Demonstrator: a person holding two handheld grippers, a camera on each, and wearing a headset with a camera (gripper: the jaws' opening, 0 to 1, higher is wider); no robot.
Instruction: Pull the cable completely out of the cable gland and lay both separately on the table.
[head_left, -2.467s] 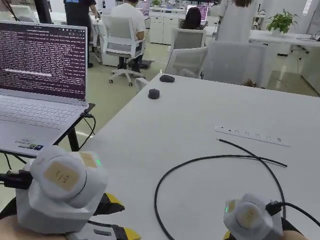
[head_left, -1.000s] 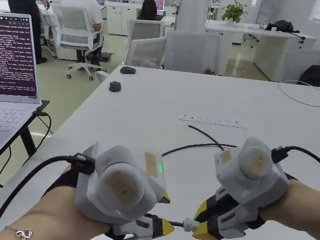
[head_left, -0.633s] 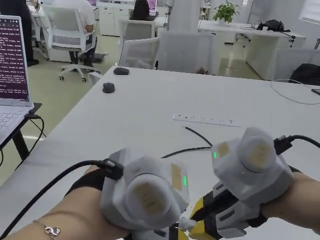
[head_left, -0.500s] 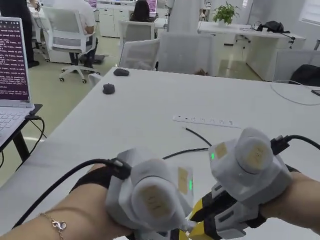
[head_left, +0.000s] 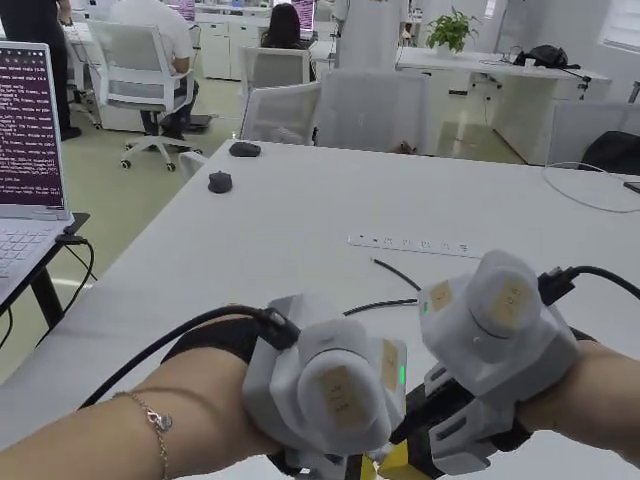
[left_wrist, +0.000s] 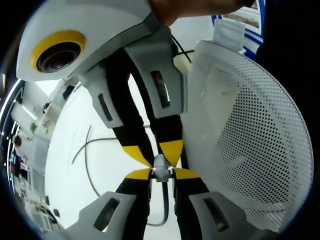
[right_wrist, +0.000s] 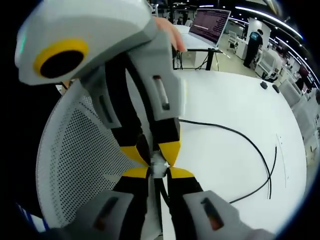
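Note:
The small white cable gland sits where all four yellow jaw tips meet. My right gripper is shut on the cable gland, and my left gripper is shut on the black cable right beside it. In the head view both grippers are low and near me. The left gripper is tip to tip with the right gripper, and their bodies hide the gland. The rest of the cable lies looped on the white table. The same cable curves over the tabletop in the right gripper view.
A white power strip lies mid-table, with two dark mice at the far left edge. An open laptop stands on a stand to the left. A white mesh chair back is close behind the grippers. Office chairs and people fill the background.
My left gripper has moved right until its tips meet the right gripper's, closing the short stretch of cable seen between them a second ago. The head camera has shifted slightly.

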